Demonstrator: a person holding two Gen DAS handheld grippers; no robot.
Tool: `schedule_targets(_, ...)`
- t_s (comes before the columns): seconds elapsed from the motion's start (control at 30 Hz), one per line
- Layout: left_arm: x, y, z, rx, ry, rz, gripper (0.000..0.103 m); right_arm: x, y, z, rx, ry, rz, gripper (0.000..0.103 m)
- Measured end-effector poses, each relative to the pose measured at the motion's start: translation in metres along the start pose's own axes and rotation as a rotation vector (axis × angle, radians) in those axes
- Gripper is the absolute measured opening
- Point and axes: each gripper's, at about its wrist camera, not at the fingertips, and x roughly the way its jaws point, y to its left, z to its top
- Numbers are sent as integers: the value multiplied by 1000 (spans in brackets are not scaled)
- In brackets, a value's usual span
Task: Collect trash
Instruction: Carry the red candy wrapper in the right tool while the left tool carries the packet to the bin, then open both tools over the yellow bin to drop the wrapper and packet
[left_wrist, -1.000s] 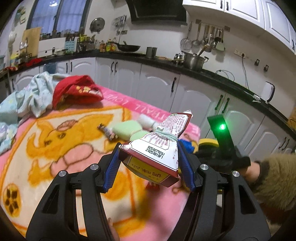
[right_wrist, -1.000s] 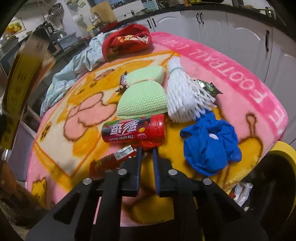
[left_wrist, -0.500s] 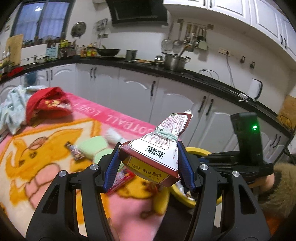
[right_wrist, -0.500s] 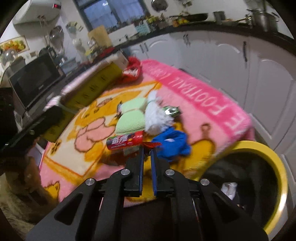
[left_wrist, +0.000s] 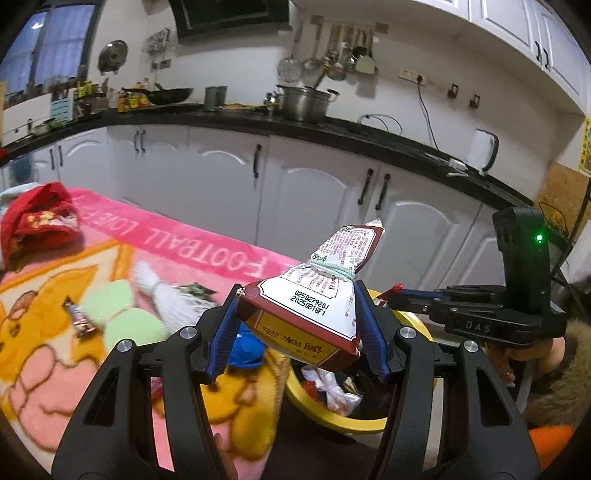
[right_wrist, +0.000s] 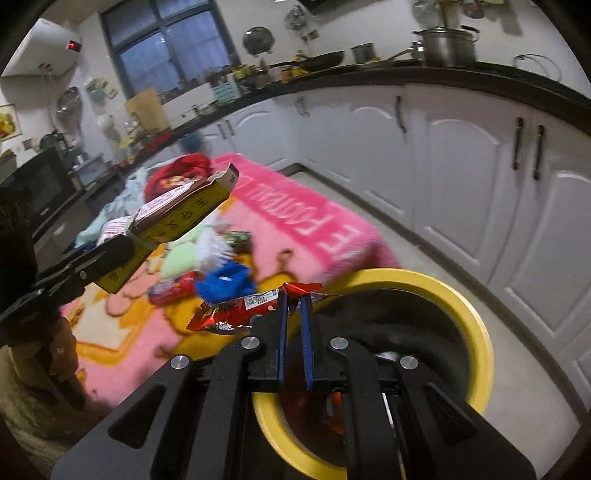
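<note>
My left gripper (left_wrist: 297, 332) is shut on a tied snack bag (left_wrist: 314, 299), maroon, white and yellow, held in the air above the yellow-rimmed trash bin (left_wrist: 332, 417). The bag also shows in the right wrist view (right_wrist: 173, 221). My right gripper (right_wrist: 294, 310) is shut on a red snack wrapper (right_wrist: 236, 308) and holds it over the near rim of the bin (right_wrist: 476, 332). Trash lies inside the bin. The right gripper shows in the left wrist view at the right (left_wrist: 391, 293).
A pink blanket-covered table (left_wrist: 55, 369) carries green sponges (left_wrist: 118, 314), white foam netting (left_wrist: 166, 295), a blue cloth (right_wrist: 225, 282), a red tube (right_wrist: 173, 290), a small candy wrapper (left_wrist: 77, 319) and a red cloth (left_wrist: 37, 221). White kitchen cabinets (left_wrist: 317, 192) stand behind.
Both grippers have swung right from the table towards the bin. The right gripper has lifted the red wrapper off the blanket. The left keeps its bag.
</note>
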Motion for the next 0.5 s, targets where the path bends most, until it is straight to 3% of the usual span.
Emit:
schedule_targets(0.37, 54, -30, -13, 39, 92, -41, 50, -8, -39, -25, 4, 17, -134, 7)
schedule_targets(0.5, 69, -40, -18, 55, 122, -49, 50, -7, -51, -35, 22, 44, -145, 7)
